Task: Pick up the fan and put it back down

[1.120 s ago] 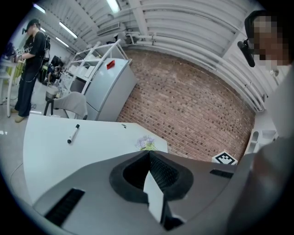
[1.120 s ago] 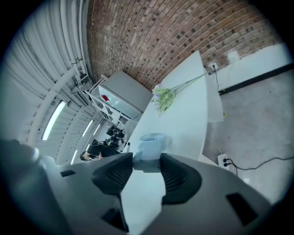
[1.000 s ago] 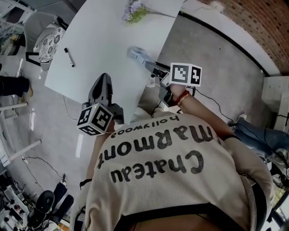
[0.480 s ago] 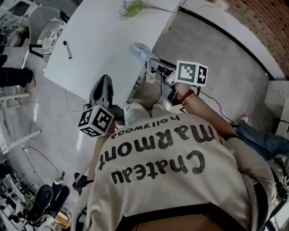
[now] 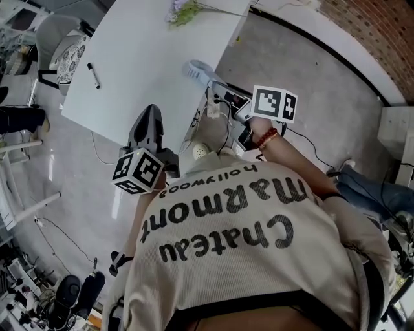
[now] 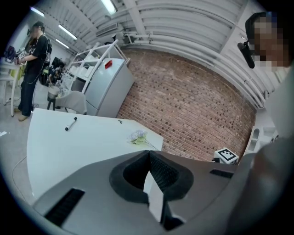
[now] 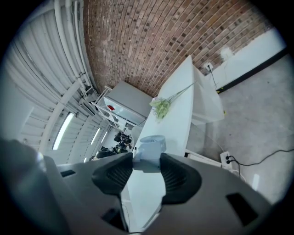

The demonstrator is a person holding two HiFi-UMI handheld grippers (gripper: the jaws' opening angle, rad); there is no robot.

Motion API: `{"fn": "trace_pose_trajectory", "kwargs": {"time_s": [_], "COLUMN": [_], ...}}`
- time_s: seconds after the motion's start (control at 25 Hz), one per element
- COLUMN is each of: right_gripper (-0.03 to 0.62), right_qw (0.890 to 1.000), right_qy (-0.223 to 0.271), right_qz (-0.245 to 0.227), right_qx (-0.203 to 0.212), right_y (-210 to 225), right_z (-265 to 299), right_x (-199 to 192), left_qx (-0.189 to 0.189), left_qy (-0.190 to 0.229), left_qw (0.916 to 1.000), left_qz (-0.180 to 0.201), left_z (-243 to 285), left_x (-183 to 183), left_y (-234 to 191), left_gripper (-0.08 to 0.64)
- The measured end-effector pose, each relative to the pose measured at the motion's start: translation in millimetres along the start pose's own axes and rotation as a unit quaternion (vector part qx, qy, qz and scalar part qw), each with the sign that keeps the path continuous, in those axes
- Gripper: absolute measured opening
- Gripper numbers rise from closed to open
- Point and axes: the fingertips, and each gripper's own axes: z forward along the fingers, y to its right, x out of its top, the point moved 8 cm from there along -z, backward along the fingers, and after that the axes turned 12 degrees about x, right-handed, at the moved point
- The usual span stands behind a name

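A small white-and-pale-blue fan (image 5: 197,70) hangs at the near right edge of the white table (image 5: 142,58). My right gripper (image 5: 218,90) is shut on its lower part. In the right gripper view the fan (image 7: 150,146) sticks out from between the jaw tips of the right gripper (image 7: 147,163), with the table (image 7: 177,124) beyond. My left gripper (image 5: 150,113) hovers just off the table's near edge, jaws shut on nothing. In the left gripper view its tips (image 6: 149,153) meet over the table (image 6: 69,147).
A black marker (image 5: 94,75) lies on the table's left part. A sprig of flowers (image 5: 184,11) rests at the far end. A power strip with cables (image 5: 223,100) sits on the floor under the table edge. A chair (image 5: 65,52) and a standing person (image 6: 32,69) are at the left.
Both grippers have drawn back a little from the table. The fan stays in the right gripper and now sits at the table's edge instead of over the top.
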Motion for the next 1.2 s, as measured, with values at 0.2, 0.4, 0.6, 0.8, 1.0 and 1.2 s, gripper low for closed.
{"fn": "trace_pose_trajectory", "kwargs": {"time_s": [0.2, 0.4, 0.6, 0.8, 1.0, 1.2], "right_gripper": [0.196, 0.196, 0.196, 0.196, 0.196, 0.196], "right_qw": [0.999, 0.998, 0.996, 0.994, 0.994, 0.993], "right_qy": [0.033, 0.065, 0.082, 0.098, 0.097, 0.103], "right_qz": [0.006, 0.015, 0.019, 0.027, 0.034, 0.048], "right_qx": [-0.004, -0.008, -0.02, -0.026, -0.034, -0.04], "right_y": [-6.4, -16.4, -23.1, -22.3, -23.1, -28.1], "right_z": [3.9, 4.3, 7.4, 9.5, 17.6, 11.2], "right_x": [4.3, 4.9, -0.3, -4.8, -15.0, -8.7], "left_qx": [-0.026, -0.05, -0.073, -0.09, -0.096, -0.095], "left_qy": [-0.002, 0.008, 0.004, -0.003, -0.001, -0.011], "left_qw": [0.9996, 0.9985, 0.997, 0.9956, 0.9952, 0.9954], "left_qz": [0.008, 0.023, 0.024, 0.025, 0.02, 0.011], "left_z": [8.7, 10.3, 16.3, 23.0, 22.3, 19.0], "left_x": [11.8, 31.1, 38.2, 37.1, 37.4, 36.9], "left_y": [-5.3, -10.0, -14.6, -18.6, -30.9, -26.0], "left_gripper": [0.0, 0.0, 0.0, 0.0, 0.0, 0.0]}}
